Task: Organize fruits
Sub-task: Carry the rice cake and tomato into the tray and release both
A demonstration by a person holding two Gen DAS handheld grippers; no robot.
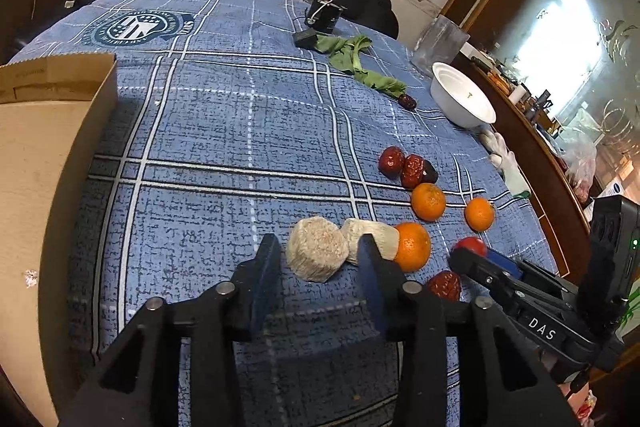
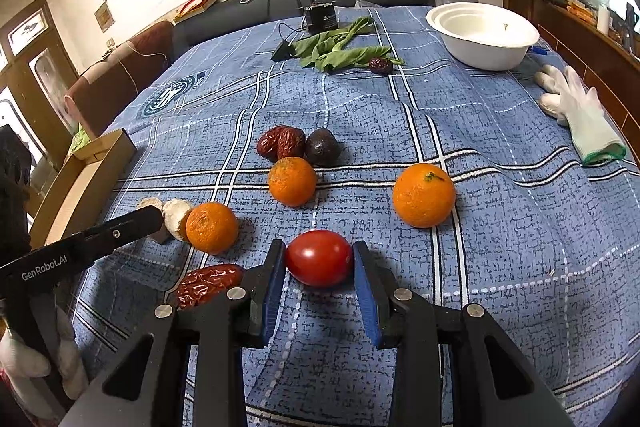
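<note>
A table with a blue checked cloth (image 2: 500, 227) — on it lie oranges (image 2: 423, 195), a red tomato (image 2: 319, 258), dried dates (image 2: 280, 143), green leaves (image 2: 340, 47), a white bowl (image 2: 482, 35) and a glove (image 2: 580, 115).

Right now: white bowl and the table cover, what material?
White bowl: matte, thin nested rims, likely disposable paper or foam; cannot tell which. Table cover: woven fabric, matte, printed blue plaid; it ripples and creases near the glove.

Three round orange tangerines (image 2: 423, 195), one glossy red tomato (image 2: 319, 258), four wrinkled red dried dates (image 2: 209, 283), one dark purple round fruit (image 2: 322, 147) and two pale beige round cakes (image 1: 318, 248). One stack of white bowls (image 2: 482, 35) at the far right corner.
</note>
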